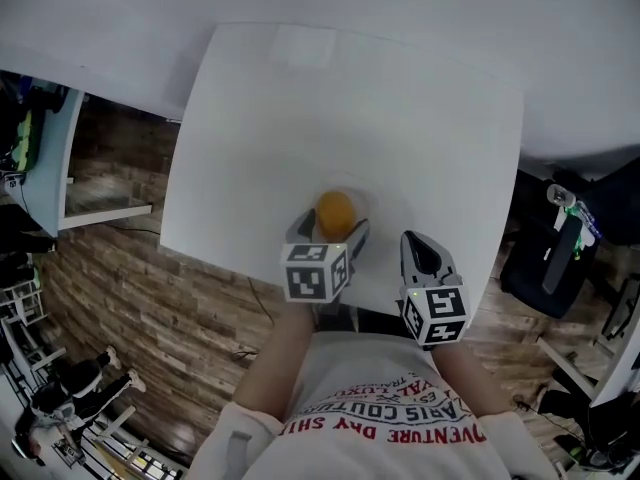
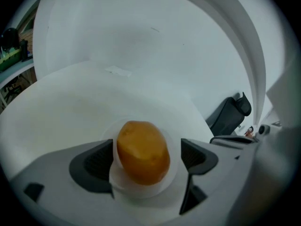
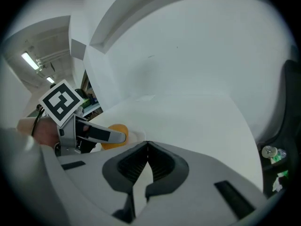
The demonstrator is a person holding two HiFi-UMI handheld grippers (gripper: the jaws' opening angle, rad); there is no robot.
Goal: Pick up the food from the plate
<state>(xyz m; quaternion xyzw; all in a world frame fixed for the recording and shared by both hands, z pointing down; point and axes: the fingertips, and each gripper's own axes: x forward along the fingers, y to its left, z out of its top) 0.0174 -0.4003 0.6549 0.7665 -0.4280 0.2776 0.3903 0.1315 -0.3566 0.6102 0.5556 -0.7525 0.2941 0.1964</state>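
An orange, rounded piece of food (image 1: 335, 211) (image 2: 142, 150) sits on a small white plate (image 1: 372, 206) (image 2: 141, 190) near the front edge of the white table (image 1: 300, 98). My left gripper (image 1: 332, 223) (image 2: 147, 157) is open, one jaw on each side of the food with gaps to both pads. My right gripper (image 1: 416, 238) (image 3: 147, 145) hovers just to the right of the plate, shut with nothing in it. In the right gripper view the food (image 3: 112, 146) shows partly behind one of the left gripper's fingers (image 3: 106, 134).
The table's front edge runs just below the plate, close to the person's body. A black chair (image 1: 545, 253) (image 2: 230, 112) stands off the table's right side. Shelving (image 1: 40, 158) and clutter stand on the wood-pattern floor at left.
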